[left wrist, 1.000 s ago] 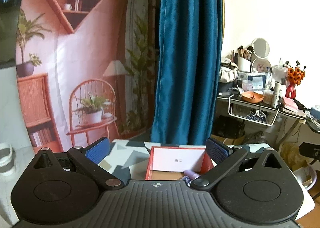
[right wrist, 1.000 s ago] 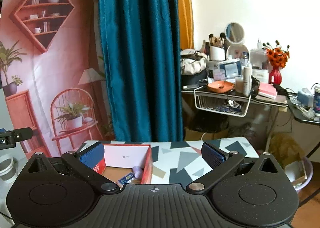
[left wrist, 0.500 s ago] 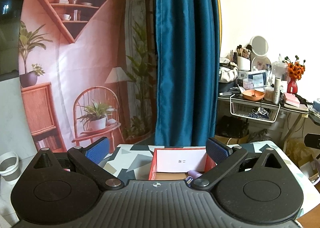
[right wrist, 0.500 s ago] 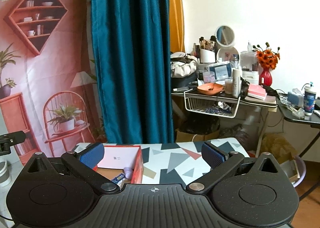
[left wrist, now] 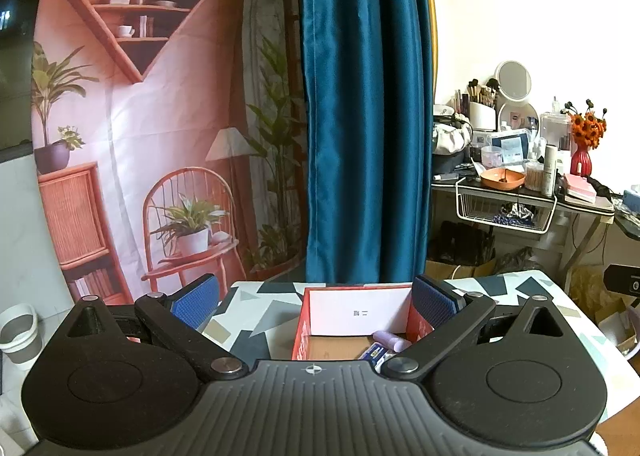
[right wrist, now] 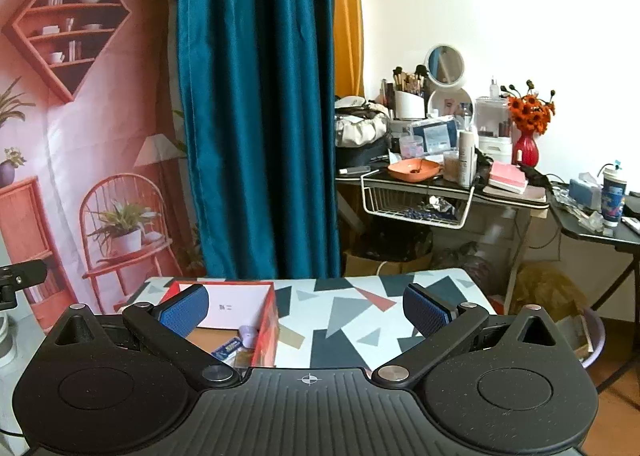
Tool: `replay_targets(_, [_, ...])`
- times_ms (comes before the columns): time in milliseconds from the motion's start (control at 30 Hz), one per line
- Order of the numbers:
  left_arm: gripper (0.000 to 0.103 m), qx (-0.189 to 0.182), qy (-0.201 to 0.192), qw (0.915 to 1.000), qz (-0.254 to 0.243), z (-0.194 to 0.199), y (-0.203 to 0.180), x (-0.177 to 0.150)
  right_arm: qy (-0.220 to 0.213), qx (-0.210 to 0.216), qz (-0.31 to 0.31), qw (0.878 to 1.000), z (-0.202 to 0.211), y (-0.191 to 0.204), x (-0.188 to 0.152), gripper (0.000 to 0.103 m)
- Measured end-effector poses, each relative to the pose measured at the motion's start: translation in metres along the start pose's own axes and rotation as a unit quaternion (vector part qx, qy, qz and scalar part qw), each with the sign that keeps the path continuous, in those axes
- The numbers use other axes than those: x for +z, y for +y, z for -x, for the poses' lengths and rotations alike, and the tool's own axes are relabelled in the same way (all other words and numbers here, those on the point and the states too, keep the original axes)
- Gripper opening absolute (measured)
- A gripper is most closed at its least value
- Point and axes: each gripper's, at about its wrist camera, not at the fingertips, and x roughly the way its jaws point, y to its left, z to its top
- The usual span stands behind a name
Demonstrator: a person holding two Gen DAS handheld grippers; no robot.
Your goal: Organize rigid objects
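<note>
A red open box (left wrist: 304,330) with a white inner wall sits on the patterned table (left wrist: 256,320). A lilac tube (left wrist: 390,339) and a blue packet (left wrist: 374,352) lie inside it. My left gripper (left wrist: 316,298) hovers open above and just behind the box, with nothing between its blue pads. From the right wrist view the same red box (right wrist: 266,330) lies at the left, holding the lilac tube (right wrist: 249,334) and blue packet (right wrist: 228,346). My right gripper (right wrist: 306,306) stands open and empty above the table (right wrist: 352,316), right of the box.
A teal curtain (left wrist: 364,115) and a printed pink backdrop (left wrist: 140,135) hang behind the table. A cluttered dresser (right wrist: 440,175) with a wire basket, an orange bowl and a red vase of flowers stands at the right. A black side table (right wrist: 596,230) holds a cup.
Both views have drifted a little. In the right wrist view the box has slid leftward and more of the room on the right shows. Both grippers have stayed open.
</note>
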Motion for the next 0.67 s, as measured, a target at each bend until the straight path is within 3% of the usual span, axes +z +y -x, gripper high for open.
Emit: replay_targets(667, [0.103, 0.002, 0.014, 0.9999, 0.0, -0.0056, 0.0016, -0.0016, 0.0, -0.009, 0.01, 1.0, 0.0032, 0.0035, -0.0045, 0.103])
